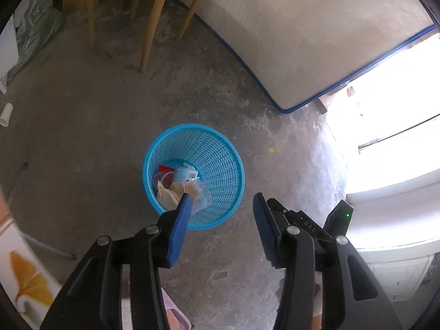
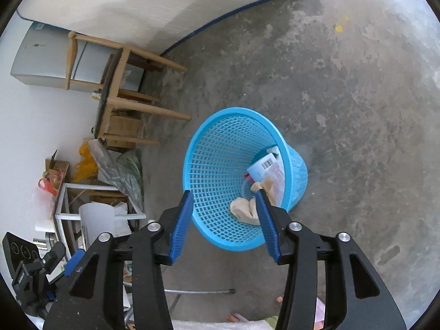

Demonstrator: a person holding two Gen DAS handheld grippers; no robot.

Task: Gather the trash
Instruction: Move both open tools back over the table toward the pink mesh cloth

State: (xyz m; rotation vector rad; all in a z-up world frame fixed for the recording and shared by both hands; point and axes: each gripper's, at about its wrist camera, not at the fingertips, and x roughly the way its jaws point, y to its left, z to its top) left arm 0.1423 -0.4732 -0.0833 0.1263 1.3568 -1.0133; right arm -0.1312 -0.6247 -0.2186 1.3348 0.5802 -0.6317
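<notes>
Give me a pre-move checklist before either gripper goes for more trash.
1. Left gripper empty: ok, jaws apart with nothing between them.
2. Right gripper empty: ok, jaws apart, only the basket seen past them.
3. Basket upright on the floor: ok.
4. Trash inside the basket: ok, a beige crumpled piece, a white carton and a red item lie at the bottom.
5. Room left in the basket: ok, the trash sits well below the rim.
6. More trash on the floor: cannot tell; a small yellow scrap lies beyond the basket.
</notes>
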